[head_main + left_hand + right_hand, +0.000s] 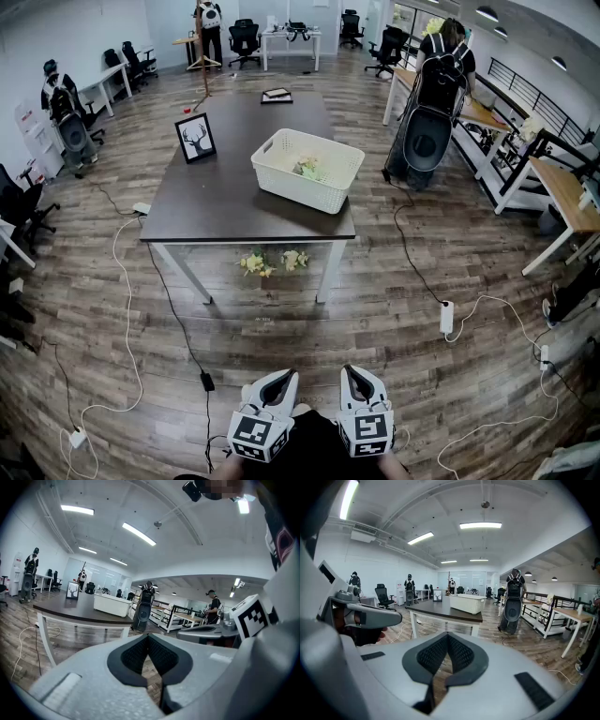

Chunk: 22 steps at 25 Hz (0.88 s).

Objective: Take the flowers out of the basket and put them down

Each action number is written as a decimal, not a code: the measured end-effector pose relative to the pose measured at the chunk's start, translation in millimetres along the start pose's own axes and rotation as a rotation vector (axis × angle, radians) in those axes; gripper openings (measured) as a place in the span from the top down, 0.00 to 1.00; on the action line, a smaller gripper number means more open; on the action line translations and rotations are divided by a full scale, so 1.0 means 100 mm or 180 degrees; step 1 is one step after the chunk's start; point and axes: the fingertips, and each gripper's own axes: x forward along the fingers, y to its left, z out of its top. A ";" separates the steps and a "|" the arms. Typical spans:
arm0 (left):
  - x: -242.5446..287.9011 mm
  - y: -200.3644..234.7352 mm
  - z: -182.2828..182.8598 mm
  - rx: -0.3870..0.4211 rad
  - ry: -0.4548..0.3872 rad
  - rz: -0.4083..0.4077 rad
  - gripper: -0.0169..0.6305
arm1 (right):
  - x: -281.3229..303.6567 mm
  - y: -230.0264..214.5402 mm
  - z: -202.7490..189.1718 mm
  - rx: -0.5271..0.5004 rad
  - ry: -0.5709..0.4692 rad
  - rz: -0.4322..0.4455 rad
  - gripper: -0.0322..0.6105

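A white slotted basket (295, 192) stands on the dark table (234, 211), toward its right side, with a small bunch of pale flowers (307, 169) inside. More yellow and white flowers (272, 262) lie on the wood floor under the table's near edge. My left gripper (284, 377) and right gripper (352, 373) hang side by side at the bottom of the head view, far from the table. Both are shut with nothing in them. The left gripper view shows its pads meeting (148, 637), with the basket (111, 604) far off. The right gripper (447, 635) looks the same, basket (466, 603) ahead.
A framed deer picture (195, 138) stands at the table's left, and a flat dark item (277, 95) lies at its far end. A tall black bag (427, 122) stands right of the table. Cables and a power strip (446, 317) lie on the floor. Desks line the right.
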 end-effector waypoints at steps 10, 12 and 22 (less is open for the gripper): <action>0.01 0.07 0.05 0.0019 -0.0067 0.0078 0.96 | 0.05 -0.04 0.03 0.0004 -0.0065 -0.0040 0.94; 0.01 0.07 0.06 0.0017 -0.0082 0.0090 0.96 | 0.06 -0.04 0.02 0.0021 -0.0070 -0.0035 0.94; 0.09 -0.03 0.07 -0.0009 -0.0120 0.0038 0.96 | 0.03 -0.03 -0.01 0.0142 -0.0112 0.0000 0.94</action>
